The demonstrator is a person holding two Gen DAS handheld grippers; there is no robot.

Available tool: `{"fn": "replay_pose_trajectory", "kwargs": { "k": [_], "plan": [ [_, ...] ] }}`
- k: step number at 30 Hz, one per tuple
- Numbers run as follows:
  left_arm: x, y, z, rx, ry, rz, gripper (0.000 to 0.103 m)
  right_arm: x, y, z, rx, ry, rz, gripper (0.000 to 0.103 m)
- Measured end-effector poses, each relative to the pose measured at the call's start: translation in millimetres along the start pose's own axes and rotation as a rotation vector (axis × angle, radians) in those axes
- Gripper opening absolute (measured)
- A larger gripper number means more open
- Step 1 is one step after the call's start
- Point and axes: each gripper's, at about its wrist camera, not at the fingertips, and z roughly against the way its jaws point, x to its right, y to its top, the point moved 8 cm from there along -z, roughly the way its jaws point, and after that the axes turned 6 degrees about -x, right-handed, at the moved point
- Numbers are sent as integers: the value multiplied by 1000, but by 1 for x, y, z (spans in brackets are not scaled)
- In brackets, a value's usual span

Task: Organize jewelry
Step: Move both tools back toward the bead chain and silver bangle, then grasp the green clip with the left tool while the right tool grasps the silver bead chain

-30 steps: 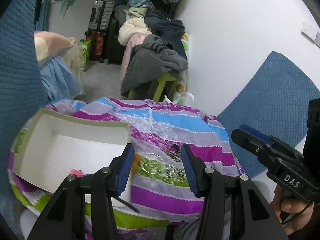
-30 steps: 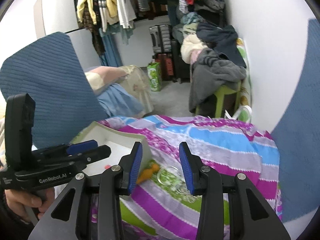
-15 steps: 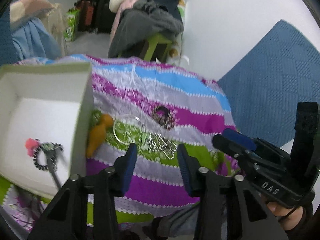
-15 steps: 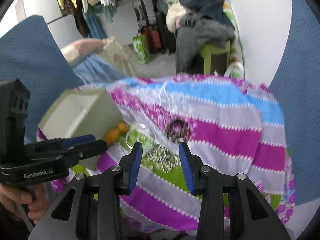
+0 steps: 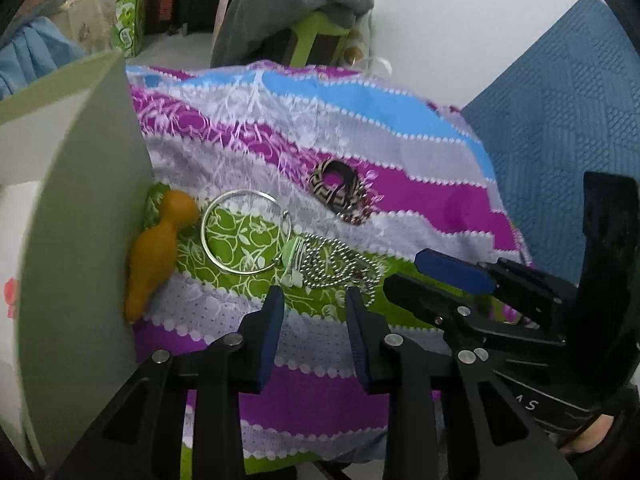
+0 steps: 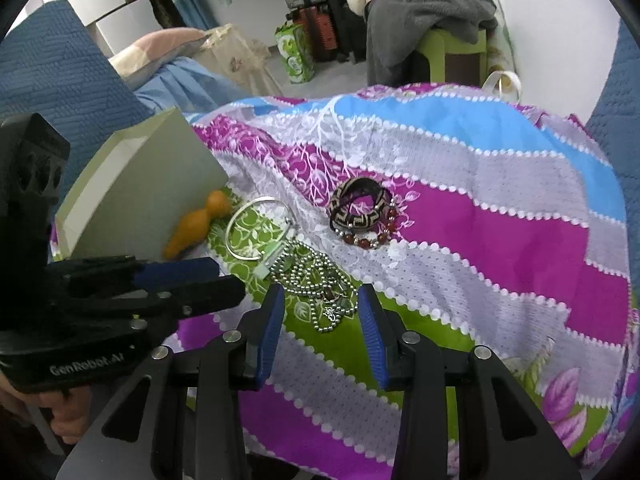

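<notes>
1. The pale green box [image 6: 132,196] stands on the striped cloth [image 6: 500,216], far left of the ball chain; its open white inside shows only partly.
2. An orange figure [image 6: 196,226] lies against the box wall, left of the chain.
3. The silver bangle [image 6: 256,228] lies flat on the green stripe, just up-left of the chain, touching a small pale green charm [image 6: 269,261] (its exact attachment is unclear).
4. The left gripper [image 5: 314,304] hovers just short of the chain, blue pads apart and closing, with nothing between them.
5. The ball chain [image 6: 316,280], a heaped silver necklace, is the middle of the jewelry cluster on the cloth.
6. The right gripper [image 6: 322,300] points down at the chain's near end; its jaws stand partly apart, and the chain's lowest loops lie between the tips, though the pads do not press on it.
7. A patterned black-and-tan bracelet [image 6: 360,208] rests up-right of the chain, with a red bead bracelet [image 6: 366,240] touching its near side.
</notes>
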Motion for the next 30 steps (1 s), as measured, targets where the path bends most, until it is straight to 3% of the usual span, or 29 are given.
{"fn": "replay_pose_trajectory", "kwargs": {
  "k": [9, 13, 16, 21, 26, 30],
  "plan": [
    [-13, 13, -27, -7, 44, 37, 25, 9, 0, -23, -53, 28, 0, 29],
    [-14, 18, -36, -14, 32, 32, 14, 9, 1, -30, -61, 30, 20, 29],
    [-11, 19, -37, -10, 31, 15, 11, 8, 3, -36, -71, 24, 39, 29],
    [-15, 22, -26, 10, 30, 33, 10, 3, 4, -45, -70, -32, 118, 32],
    [-20, 24, -8, 30, -7, 85, 9, -7, 1, -48, -69, -83, 205, 41],
    [-16, 23, 2, 42, -9, 82, 9, -10, -1, -49, -57, -120, 222, 39]
  ]
}}
